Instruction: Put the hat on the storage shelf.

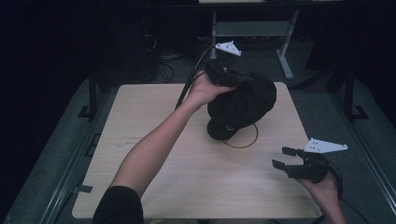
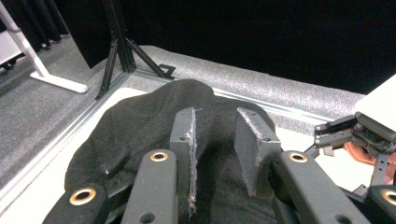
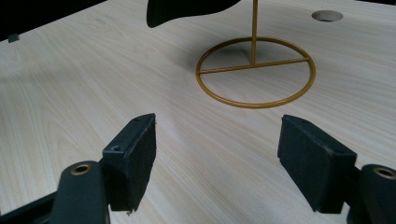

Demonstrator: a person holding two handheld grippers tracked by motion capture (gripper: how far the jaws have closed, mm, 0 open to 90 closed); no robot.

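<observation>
A black cap (image 1: 243,105) sits on a gold wire stand whose ring base (image 1: 243,142) lies on the wooden table (image 1: 154,116). My left gripper (image 1: 248,80) reaches over the cap's crown from the far left. In the left gripper view its jaws (image 2: 217,126) stand apart over the cap's dark fabric (image 2: 135,121), and the pads do not press on it. My right gripper (image 1: 280,157) hovers open near the table's front right, nothing between its pads (image 3: 217,149). Ahead of it stand the ring and rod of the stand (image 3: 254,65), with the cap's brim (image 3: 187,9) above.
A round cable hole (image 3: 327,15) is cut into the tabletop beyond the stand. Grey carpet and a white desk leg (image 1: 285,56) lie past the table's far edge. Black tripod legs (image 2: 123,51) stand on the floor beside the table.
</observation>
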